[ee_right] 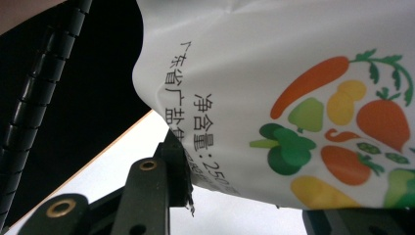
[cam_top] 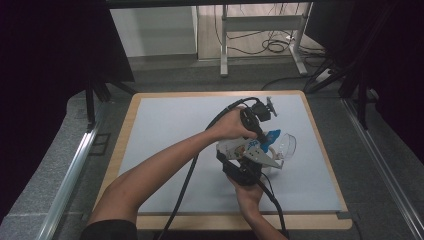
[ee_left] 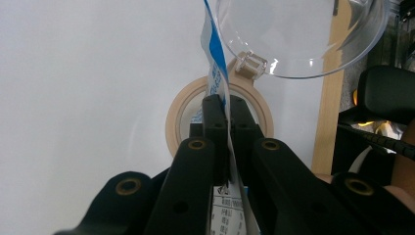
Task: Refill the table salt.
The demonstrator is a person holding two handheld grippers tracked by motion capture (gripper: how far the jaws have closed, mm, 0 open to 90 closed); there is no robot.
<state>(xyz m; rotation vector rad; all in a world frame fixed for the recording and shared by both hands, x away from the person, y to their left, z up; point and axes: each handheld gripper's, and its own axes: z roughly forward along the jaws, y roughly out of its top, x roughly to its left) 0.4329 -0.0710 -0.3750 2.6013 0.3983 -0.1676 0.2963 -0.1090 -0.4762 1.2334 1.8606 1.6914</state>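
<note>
pouch (cam_top: 243,148), white with blue at one end and printed vegetables on its face, sits held up over the right-centre of the grey mat (cam_top: 165,140), caught between both grippers. from above we see the left gripper (cam_top: 260,137) reaching in from the far side, the person's left hand (cam_top: 231,127) wrapped around its handle and a black cable trailing back toward the near edge. in the left gripper view we find its two black jaws drawn close together, pinching the thin blue-and-white edge of the pouch, which runs up between them. just beyond those jaws lies a roll of tan tape (ee_left: 219,115) flat on the mat, and a clear plastic lid (ee_left: 298,36) hangs above and past it, its small hinge tab near the roll's far rim.

the right gripper (cam_top: 245,167) comes up from the near side in the person's right hand (cam_top: 248,192), its grey plate showing on top. in the right gripper view we see the pouch face close up, with carrots, peppers and other vegetables printed at right and a column of black characters beside them; one jaw presses against the pouch's lower left edge, where the film crumples. the other jaw's tip is hidden under the pouch, so we cannot tell for certain how fully it grips.

the wooden table edge (cam_top: 320,145) borders the mat.
</note>
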